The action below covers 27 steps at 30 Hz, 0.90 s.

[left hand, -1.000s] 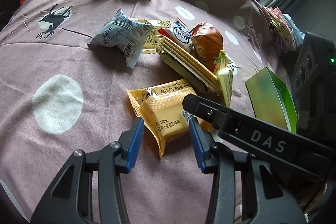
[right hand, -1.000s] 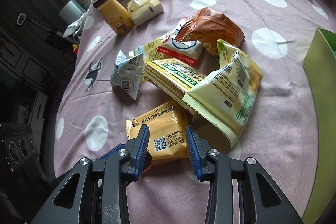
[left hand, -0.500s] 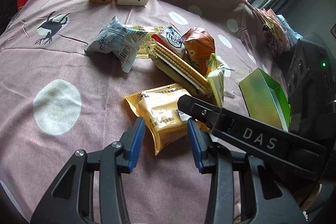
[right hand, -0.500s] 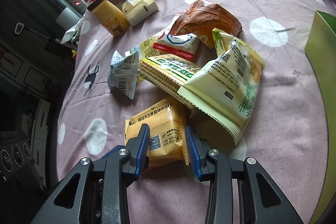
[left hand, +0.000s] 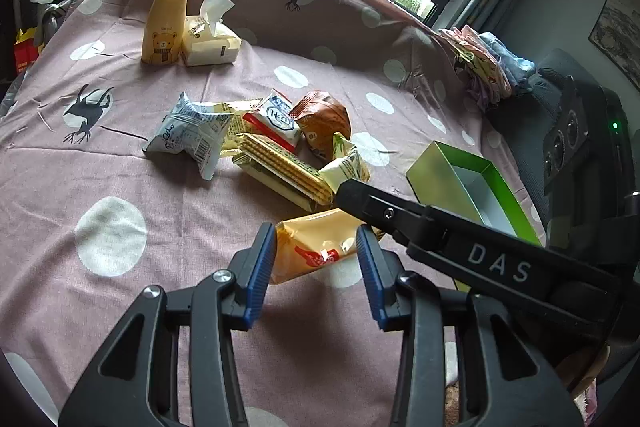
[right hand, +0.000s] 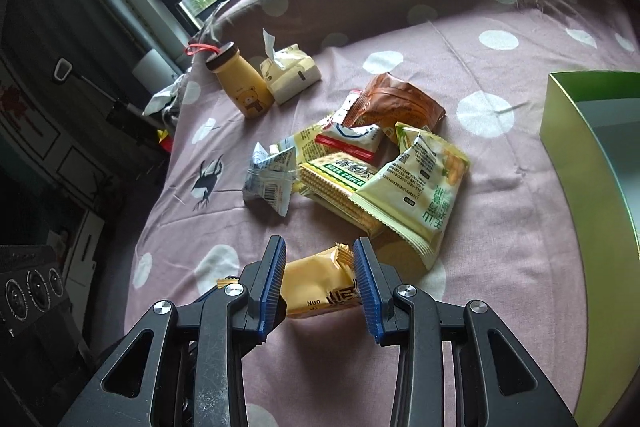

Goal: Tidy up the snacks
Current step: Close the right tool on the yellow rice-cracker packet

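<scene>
While both grippers hold it, the orange snack packet (left hand: 316,251) has risen off the spotted bedspread (left hand: 120,187).

Left wrist: left gripper (left hand: 316,263) clamps it, apparently airborne.

Right wrist: right gripper (right hand: 320,277) pinches its other end; green box (right hand: 580,155), right edge, likely destination.

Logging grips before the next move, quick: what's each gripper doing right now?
Left gripper: closed on the yellow snack packet.
Right gripper: closed on the same yellow snack packet, lifted off the cloth.
</scene>
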{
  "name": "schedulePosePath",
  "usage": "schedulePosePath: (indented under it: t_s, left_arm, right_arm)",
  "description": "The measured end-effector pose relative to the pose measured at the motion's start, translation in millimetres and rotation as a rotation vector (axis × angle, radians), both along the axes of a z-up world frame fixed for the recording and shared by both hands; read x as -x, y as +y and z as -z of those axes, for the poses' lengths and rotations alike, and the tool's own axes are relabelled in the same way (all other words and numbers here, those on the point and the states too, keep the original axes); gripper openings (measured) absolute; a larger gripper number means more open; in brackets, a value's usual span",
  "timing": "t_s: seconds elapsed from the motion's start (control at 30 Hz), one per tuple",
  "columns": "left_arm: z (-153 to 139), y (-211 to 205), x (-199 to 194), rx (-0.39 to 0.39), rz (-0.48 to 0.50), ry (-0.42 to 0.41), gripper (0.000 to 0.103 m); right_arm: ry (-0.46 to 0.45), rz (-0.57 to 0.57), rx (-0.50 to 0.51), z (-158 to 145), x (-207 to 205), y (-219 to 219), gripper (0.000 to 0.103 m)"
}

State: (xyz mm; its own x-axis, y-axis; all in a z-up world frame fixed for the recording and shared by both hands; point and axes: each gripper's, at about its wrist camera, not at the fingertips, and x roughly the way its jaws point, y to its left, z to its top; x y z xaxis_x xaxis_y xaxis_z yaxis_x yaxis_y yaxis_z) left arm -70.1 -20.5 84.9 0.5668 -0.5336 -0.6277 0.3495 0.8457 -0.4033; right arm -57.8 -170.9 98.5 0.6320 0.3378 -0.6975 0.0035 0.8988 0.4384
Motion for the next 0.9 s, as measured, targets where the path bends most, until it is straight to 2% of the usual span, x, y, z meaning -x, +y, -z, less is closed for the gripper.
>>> schedulePosePath:
  t_s: [0.3,0.33,0.37,0.4,0.43,0.5,0.63,0.73,0.83,0.9]
  left_arm:
    - [-21.4,-7.5,17.5,0.02,0.038,-0.1,0.039]
    - [-23.1,-9.0,19.8,0.054,0.068,-0.104,0.039]
    - [-25.4,-9.7,23.0,0.114,0.113,-0.109,0.029]
    - [-28.4,-11.1,27.2,0.141,0.13,-0.121,0.026]
    - [-32.2,-14.5,30.8,0.11,0.107,-0.151,0.028]
    - [-33.8,-21.9,33.4,0.055,0.109,-0.181,0.029]
    - [-24.0,-20.4,22.7,0.041,0.099,-0.108,0.046]
    - [-17.0,-17.5,17.5,0.038,0.102,-0.052,0.048]
    - [-11.8,-13.9,15.2,-0.004,0.057,-0.011,0.047]
    - [-10.7,-7.4,14.3,-0.015,0.031,0.007,0.047]
  right_arm:
    - [-0.094,0.014,-0.019,-24.3,19.5,-7.2,0.039]
    - [-0.103,0.006,-0.033,-26.7,21.9,-7.9,0.039]
    - [-0.112,-0.03,-0.068,-28.5,23.2,-7.1,0.039]
    - [-0.116,-0.077,-0.125,-29.1,23.0,-5.5,0.038]
    - [-0.118,-0.087,-0.169,-29.3,23.0,-5.4,0.038]
    - [-0.117,-0.034,-0.15,-30.4,24.4,-5.3,0.038]
    - [-0.07,-0.042,-0.141,-22.2,21.0,-9.0,0.038]
    - [-0.035,-0.044,-0.131,-14.8,17.5,-10.0,0.038]
    - [-0.009,-0.019,-0.078,-11.2,15.8,-8.8,0.038]
    - [0.005,0.007,-0.078,-8.4,15.8,-13.9,0.038]
